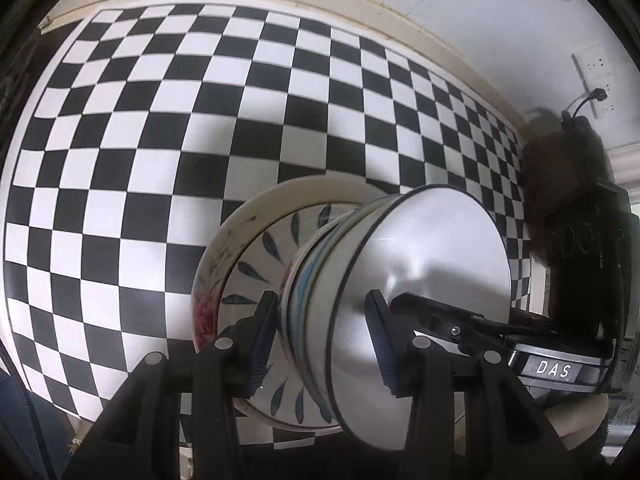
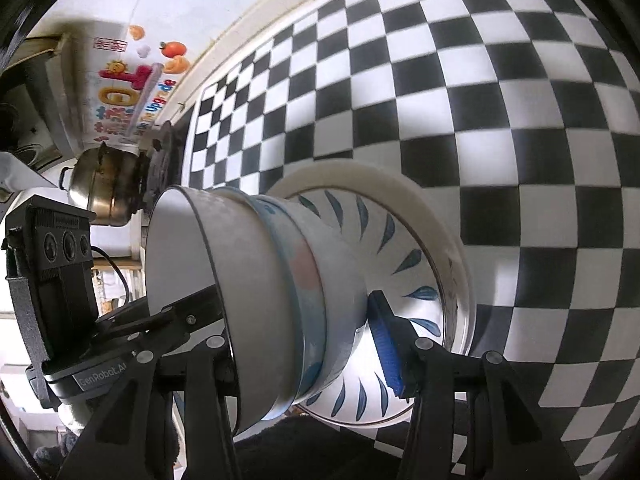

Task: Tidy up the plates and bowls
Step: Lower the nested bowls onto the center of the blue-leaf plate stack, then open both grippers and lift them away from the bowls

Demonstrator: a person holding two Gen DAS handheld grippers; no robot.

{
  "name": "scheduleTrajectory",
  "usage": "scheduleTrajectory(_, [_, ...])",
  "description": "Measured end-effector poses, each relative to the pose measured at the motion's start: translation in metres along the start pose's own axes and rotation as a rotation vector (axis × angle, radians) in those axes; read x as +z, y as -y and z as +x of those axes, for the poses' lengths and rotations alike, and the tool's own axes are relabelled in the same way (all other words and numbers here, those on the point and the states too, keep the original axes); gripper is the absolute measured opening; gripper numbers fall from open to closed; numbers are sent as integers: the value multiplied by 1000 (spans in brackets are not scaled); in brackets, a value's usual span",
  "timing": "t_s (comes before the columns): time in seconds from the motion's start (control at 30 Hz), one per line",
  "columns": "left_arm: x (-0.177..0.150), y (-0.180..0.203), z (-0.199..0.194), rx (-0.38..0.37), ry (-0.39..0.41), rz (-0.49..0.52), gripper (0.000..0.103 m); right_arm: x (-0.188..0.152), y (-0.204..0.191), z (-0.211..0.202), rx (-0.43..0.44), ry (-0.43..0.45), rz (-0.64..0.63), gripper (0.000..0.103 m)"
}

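bowl stack (image 1: pixel 360 280) clamped between both tilted hand-held grippers, left (image 1: pixel 320 344), right (image 2: pixel 308 344)

My left gripper (image 1: pixel 322 336) clamps a stack of nested bowls (image 1: pixel 384 280), white one on top, resting on a leaf-patterned plate (image 1: pixel 272 256) and a floral plate (image 1: pixel 212 280) over the checkered worktop (image 1: pixel 160 120). The right gripper (image 1: pixel 432 316) reaches into the white bowl.

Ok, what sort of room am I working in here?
Most likely a home kitchen: a metal pot on a stove, a checkered tabletop, and stacked bowls on plates.
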State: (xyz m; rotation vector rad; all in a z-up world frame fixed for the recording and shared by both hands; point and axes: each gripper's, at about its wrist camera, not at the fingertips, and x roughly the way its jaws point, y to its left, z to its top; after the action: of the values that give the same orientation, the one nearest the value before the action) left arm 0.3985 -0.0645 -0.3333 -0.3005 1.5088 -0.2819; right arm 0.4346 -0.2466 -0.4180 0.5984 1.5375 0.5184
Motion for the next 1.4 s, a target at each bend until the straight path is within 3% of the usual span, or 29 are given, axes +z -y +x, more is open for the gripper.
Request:
scheduleTrajectory(0.47, [-7, -2, 9, 16, -26, 28, 41, -9, 3, 8, -53, 10, 30, 50])
scheduleTrajectory(0.6, [-17, 5, -3, 114, 6, 73, 41, -11, -12, -1, -121, 28, -12, 50])
scheduleTrajectory(0.8, [-33, 3, -35, 199, 93, 86, 44, -27, -38, -26, -294, 91, -91, 53])
scheduleTrajectory(0.9, [-41, 4, -54, 224, 151, 88, 50, -44, -52, -41, -363, 135, -123, 66])
scheduleTrajectory(1.03, [-53, 10, -83, 282, 259, 117, 68, -70, -75, -65, -434, 207, -158, 86])
scheduleTrajectory(1.17, [-66, 16, -112, 337, 357, 140, 81, -98, -97, -91, -487, 302, -177, 91])
scheduleTrajectory(1.23, [-72, 22, -124, 368, 399, 159, 95, -111, -108, -108, -525, 368, -190, 95])
scheduleTrajectory(1.4, [-89, 40, -159, 353, 504, 162, 97, -136, -132, -152, -578, 511, -189, 97])
